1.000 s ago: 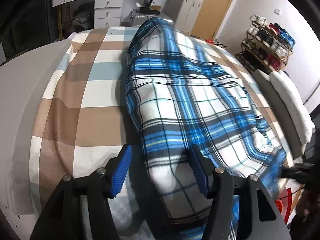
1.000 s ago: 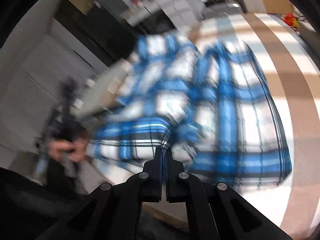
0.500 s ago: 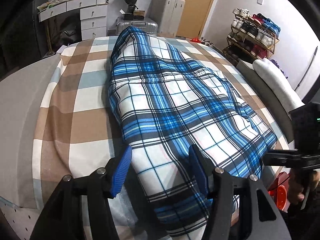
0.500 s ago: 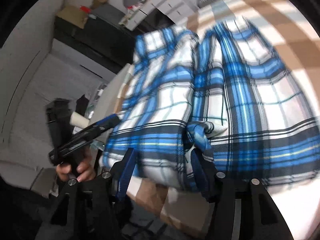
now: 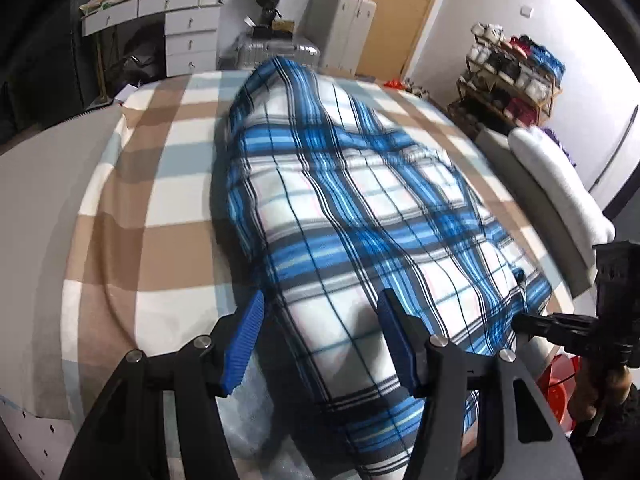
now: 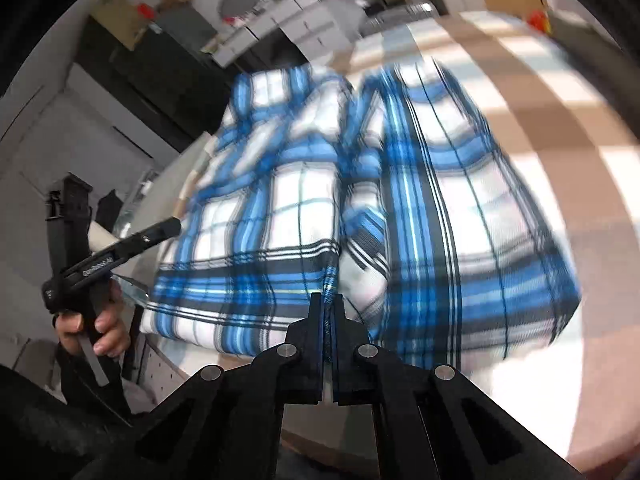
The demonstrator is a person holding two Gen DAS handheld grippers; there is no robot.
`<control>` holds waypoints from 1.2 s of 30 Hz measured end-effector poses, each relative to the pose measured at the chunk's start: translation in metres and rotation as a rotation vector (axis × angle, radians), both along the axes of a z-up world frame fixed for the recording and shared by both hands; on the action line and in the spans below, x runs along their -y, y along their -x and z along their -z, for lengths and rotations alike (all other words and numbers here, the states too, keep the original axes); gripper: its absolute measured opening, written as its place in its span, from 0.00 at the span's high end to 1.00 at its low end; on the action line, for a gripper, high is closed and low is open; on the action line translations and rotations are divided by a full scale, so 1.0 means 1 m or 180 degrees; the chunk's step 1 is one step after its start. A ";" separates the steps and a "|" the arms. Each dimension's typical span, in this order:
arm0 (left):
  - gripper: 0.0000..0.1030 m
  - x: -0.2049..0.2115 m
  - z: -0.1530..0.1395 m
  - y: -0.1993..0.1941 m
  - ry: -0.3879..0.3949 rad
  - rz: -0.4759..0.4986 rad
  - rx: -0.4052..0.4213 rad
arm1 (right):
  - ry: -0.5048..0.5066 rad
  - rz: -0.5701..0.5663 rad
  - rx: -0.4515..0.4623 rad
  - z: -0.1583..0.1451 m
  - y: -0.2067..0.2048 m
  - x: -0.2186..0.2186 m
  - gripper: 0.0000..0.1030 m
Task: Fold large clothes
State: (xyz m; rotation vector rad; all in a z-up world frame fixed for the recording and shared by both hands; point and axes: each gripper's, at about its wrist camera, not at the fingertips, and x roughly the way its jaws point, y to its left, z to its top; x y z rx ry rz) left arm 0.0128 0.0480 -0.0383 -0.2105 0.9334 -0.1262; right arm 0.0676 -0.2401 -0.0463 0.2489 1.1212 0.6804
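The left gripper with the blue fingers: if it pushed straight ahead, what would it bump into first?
Probably the blue-and-white plaid fabric: the left gripper is open, and the cloth's near end already lies between its fingers.
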 end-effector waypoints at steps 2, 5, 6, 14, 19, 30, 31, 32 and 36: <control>0.48 0.005 0.002 0.004 -0.0024 0.0088 -0.0017 | -0.0020 -0.0023 0.0002 -0.009 -0.002 -0.003 0.89; 0.48 0.015 0.004 0.010 -0.0177 0.0245 -0.0043 | -0.0332 0.0023 0.0042 -0.023 -0.016 0.003 0.54; 0.48 0.019 0.005 0.013 -0.0235 0.0310 -0.0051 | -0.0429 0.0060 0.0080 -0.028 -0.024 0.004 0.54; 0.44 0.033 0.012 0.038 -0.0487 0.0720 -0.0113 | -0.0652 0.0113 -0.0337 -0.009 -0.102 -0.029 0.54; 0.44 0.017 0.008 0.041 -0.0124 0.0587 -0.0082 | -0.0560 0.0006 -0.0360 0.004 -0.103 -0.057 0.77; 0.45 -0.001 -0.041 -0.012 0.0498 0.0050 0.0361 | -0.0518 -0.0061 0.0920 -0.091 -0.058 -0.039 0.82; 0.45 0.002 -0.034 -0.014 0.0424 0.0064 0.0297 | -0.0284 0.0015 0.0843 -0.079 -0.065 -0.039 0.79; 0.45 0.006 -0.024 -0.020 0.0349 0.0077 0.0189 | -0.0073 0.0067 0.0600 -0.057 -0.076 -0.041 0.75; 0.45 0.010 0.015 -0.023 0.0121 0.0040 -0.0211 | 0.0010 0.0225 -0.0181 0.000 -0.097 -0.034 0.71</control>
